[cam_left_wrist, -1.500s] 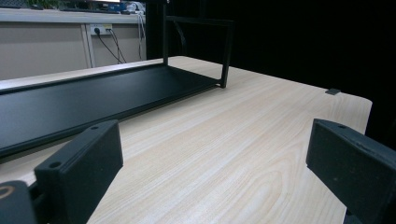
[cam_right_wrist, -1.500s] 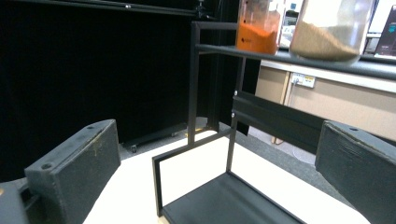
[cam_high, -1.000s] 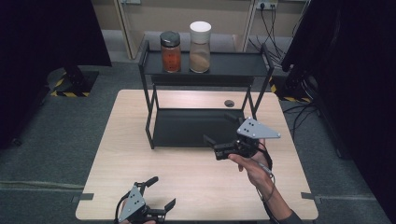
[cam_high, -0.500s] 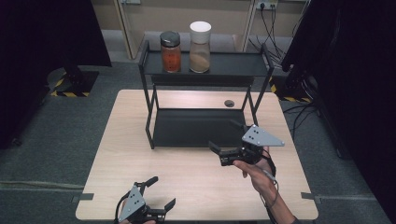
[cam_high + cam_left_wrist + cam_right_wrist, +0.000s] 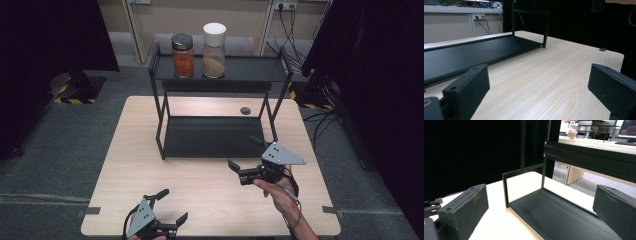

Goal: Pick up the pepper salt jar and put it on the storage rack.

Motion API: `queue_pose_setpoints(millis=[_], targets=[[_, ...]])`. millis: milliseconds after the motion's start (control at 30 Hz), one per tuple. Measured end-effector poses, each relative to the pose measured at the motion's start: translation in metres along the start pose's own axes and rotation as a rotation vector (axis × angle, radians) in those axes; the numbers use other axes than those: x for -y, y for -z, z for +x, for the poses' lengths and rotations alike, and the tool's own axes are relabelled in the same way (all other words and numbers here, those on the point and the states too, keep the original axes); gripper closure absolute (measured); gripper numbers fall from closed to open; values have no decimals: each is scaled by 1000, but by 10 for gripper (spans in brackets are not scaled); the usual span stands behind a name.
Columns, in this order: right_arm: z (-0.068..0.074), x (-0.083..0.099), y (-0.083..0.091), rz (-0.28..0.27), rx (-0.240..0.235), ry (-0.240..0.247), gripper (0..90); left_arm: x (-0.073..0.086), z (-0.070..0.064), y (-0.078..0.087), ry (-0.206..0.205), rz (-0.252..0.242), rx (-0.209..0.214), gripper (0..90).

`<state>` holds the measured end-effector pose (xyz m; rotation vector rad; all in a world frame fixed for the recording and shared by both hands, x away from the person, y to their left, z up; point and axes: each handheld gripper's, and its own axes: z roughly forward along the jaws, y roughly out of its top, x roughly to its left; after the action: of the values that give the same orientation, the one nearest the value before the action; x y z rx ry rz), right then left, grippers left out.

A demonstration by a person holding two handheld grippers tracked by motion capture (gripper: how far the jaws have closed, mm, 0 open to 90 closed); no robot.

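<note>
Right gripper [image 5: 239, 169]: my hand [image 5: 277, 192] holds it above the table [image 5: 210, 195], just before the black rack [image 5: 215, 135]; jaws spread, gripping nothing.
Left gripper [image 5: 172, 206]: low at the table's near edge, well apart from the rack; jaws spread, nothing between them.
Jars: orange jar [image 5: 182, 55] and white-lidded jar [image 5: 214, 43] side by side on the rack's top shelf, seen from the high view.
Gripper views: both look at the rack's lower shelf [image 5: 564, 217].
Writing: none legible.
</note>
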<state>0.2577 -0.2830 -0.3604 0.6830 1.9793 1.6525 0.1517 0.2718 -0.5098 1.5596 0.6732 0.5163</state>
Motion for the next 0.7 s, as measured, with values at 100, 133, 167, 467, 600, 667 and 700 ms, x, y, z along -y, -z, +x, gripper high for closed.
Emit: queue_pose_setpoints(millis=[100,133,167,467,600,667,700], targets=[[-1,7,6,-13,-1,-31,4,0,0,0,0,2,-1,32],[0,8,7,-13,1,-30,4,0,0,0,1,2,-1,32],[0,10,8,-13,0,-30,4,0,0,0,2,2,-2,32],[8,30,16,-6,-21,-58,4,0,0,0,1,0,-3,32],[12,38,17,1,-31,-68,4,0,0,0,0,-1,-4,32],[15,42,18,2,-33,-73,4,0,0,0,1,-1,-4,32],[16,43,19,3,-34,-76,4,0,0,0,0,-1,-4,32]])
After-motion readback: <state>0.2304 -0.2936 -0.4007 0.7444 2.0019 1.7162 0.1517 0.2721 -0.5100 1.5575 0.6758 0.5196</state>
